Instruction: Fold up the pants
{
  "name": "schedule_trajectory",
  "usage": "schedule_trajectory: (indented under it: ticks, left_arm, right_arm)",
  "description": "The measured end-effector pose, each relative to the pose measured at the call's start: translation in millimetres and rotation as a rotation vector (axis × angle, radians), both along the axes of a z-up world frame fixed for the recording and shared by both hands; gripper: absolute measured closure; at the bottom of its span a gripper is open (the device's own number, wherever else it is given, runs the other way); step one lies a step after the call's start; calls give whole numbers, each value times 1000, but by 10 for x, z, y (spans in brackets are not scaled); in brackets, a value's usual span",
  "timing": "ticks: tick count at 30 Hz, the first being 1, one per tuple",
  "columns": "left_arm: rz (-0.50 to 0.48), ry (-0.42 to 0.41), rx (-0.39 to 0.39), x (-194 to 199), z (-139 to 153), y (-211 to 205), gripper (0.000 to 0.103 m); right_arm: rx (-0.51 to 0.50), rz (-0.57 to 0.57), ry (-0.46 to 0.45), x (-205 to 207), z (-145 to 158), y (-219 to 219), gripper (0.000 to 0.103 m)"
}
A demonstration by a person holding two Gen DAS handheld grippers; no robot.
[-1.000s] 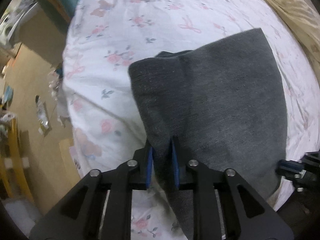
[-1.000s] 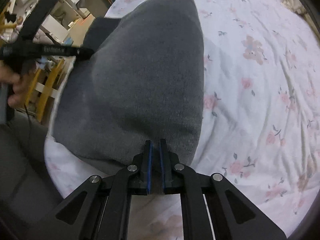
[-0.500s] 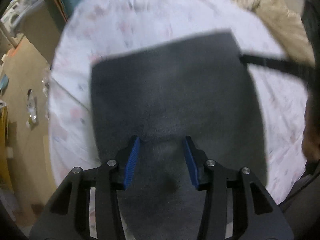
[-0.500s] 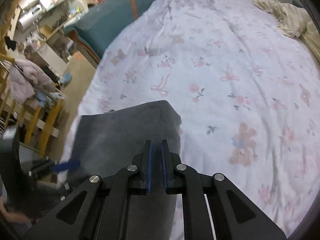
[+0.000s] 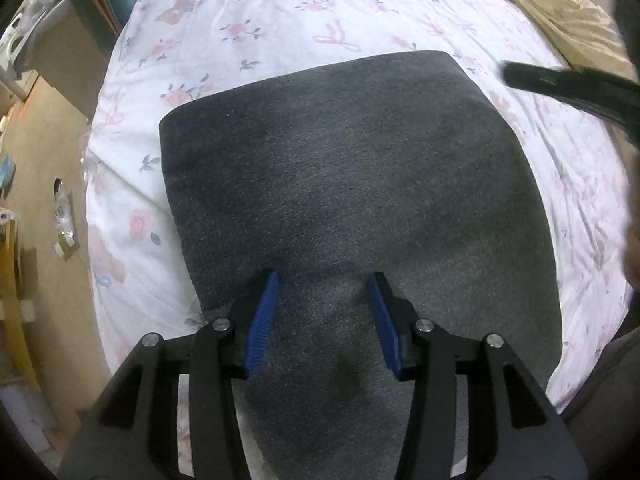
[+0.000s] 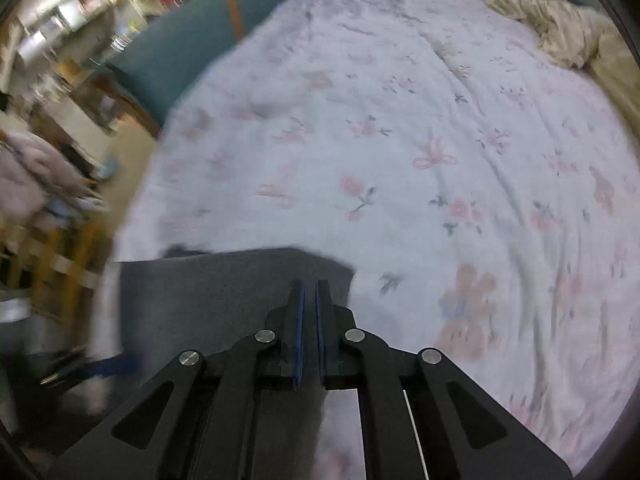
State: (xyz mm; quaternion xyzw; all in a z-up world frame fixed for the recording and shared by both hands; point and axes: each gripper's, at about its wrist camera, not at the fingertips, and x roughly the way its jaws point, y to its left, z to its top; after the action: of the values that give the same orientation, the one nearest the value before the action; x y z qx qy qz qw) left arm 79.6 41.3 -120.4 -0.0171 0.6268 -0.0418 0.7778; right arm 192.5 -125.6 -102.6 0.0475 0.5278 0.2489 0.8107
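Note:
The dark grey pants [image 5: 340, 184] lie folded in a flat, roughly square pad on the flowered sheet [image 5: 280, 20] near the bed's edge. My left gripper [image 5: 324, 280] hangs over their near half, pointing steeply down, open, its blue pads [image 5: 264, 320] apart and off the cloth. My right gripper [image 6: 310, 284] is shut above the pants' far right corner [image 6: 224, 300], with no cloth lifted; the left wrist view shows it as a blurred black bar [image 5: 516, 74] at the right. The left gripper's blue pad [image 6: 116, 364] shows blurred at the lower left of the right wrist view.
A crumpled beige blanket [image 6: 560, 28] lies at the bed's far right. A teal chair [image 6: 188, 52] stands beyond the bed's left side. The floor [image 5: 40, 200] to the left holds scattered litter and a yellow wooden frame [image 5: 12, 300].
My left gripper let go of the pants' edge and opened over them. The pants settled flat. My right gripper drew away across the pants to their far right corner and tilted up.

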Motion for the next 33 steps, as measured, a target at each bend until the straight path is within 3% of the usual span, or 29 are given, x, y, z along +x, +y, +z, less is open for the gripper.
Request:
schedule_trajectory:
  ticks: [3, 7, 10, 13, 14, 17, 19, 21, 24, 26, 28, 31, 33]
  left_arm:
    - [13, 8, 6, 1, 2, 13, 60]
    - [-8, 10, 18, 24, -20, -55, 60]
    - [-46, 14, 34, 41, -70, -155, 59]
    - [-88, -5, 70, 18, -74, -278, 59]
    - [-68, 0, 64, 22, -76, -261, 59]
    - [-36, 10, 44, 40, -62, -228, 59]
    - [-44, -1, 38, 21, -64, -235, 59]
    - [-44, -3, 31, 16, -62, -231, 59]
    - [-43, 5, 20, 21, -74, -212, 59]
    - [-60, 6, 27, 4, -79, -218, 59]
    - [-73, -2, 50, 0, -59, -192, 58]
    - [-32, 6, 39, 37, -66, -188, 58]
    - [-36, 7, 43, 43, -62, -187, 58]
  right_arm:
    - [0, 55, 23, -285, 48, 17, 98]
    - [-152, 139, -25, -467, -181, 306, 101]
    - [-208, 106, 28, -411, -446, 313, 103]
    - [-416, 153, -40, -526, -631, 463, 103]
    - [-400, 144, -47, -529, -592, 447, 103]
    - [-186, 10, 37, -443, -356, 83, 100]
    - [-135, 5, 14, -546, -168, -19, 100]
    - [-92, 23, 51, -744, -56, -86, 100]
    - [-100, 46, 118, -1007, -135, -83, 100]
    - [-220, 62, 123, -1141, -382, 18, 101]
    - [-244, 61, 103, -1184, -531, 44, 101]
    - [-155, -2, 184, -1159, -353, -180, 100]
    - [-100, -10, 167, -1234, -175, -292, 100]
